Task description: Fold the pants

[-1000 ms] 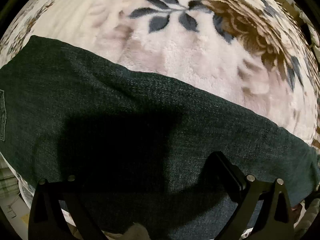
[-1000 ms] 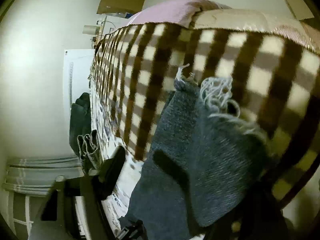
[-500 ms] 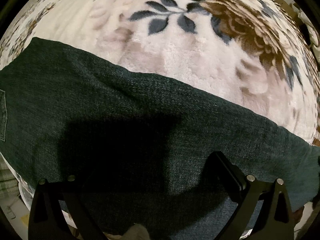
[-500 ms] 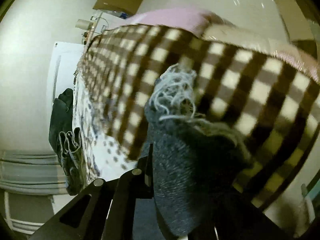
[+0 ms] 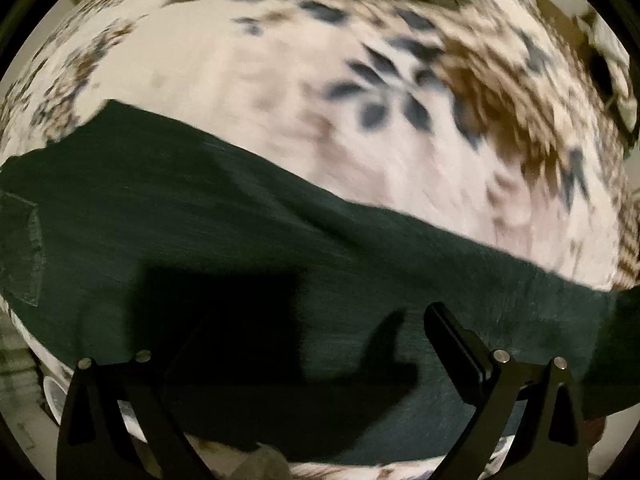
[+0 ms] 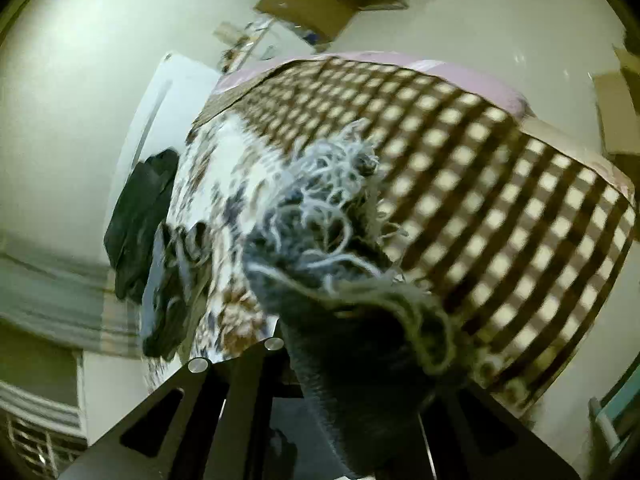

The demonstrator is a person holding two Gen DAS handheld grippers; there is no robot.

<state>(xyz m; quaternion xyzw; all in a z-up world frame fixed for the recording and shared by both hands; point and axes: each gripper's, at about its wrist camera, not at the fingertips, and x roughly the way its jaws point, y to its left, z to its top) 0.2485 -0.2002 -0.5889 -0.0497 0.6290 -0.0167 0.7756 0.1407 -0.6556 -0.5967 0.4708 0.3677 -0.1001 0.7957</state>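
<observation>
A: Where are the pants [image 5: 248, 240] seen?

B: They are spread across the floral blanket [image 5: 280, 92], and their frayed hem [image 6: 332, 200] is clamped in the right gripper [image 6: 356, 364], raised above the checked blanket [image 6: 500, 200].

A: And the left gripper [image 5: 304, 344]?

B: It is held wide apart over the dark cloth; nothing is gripped.
</observation>
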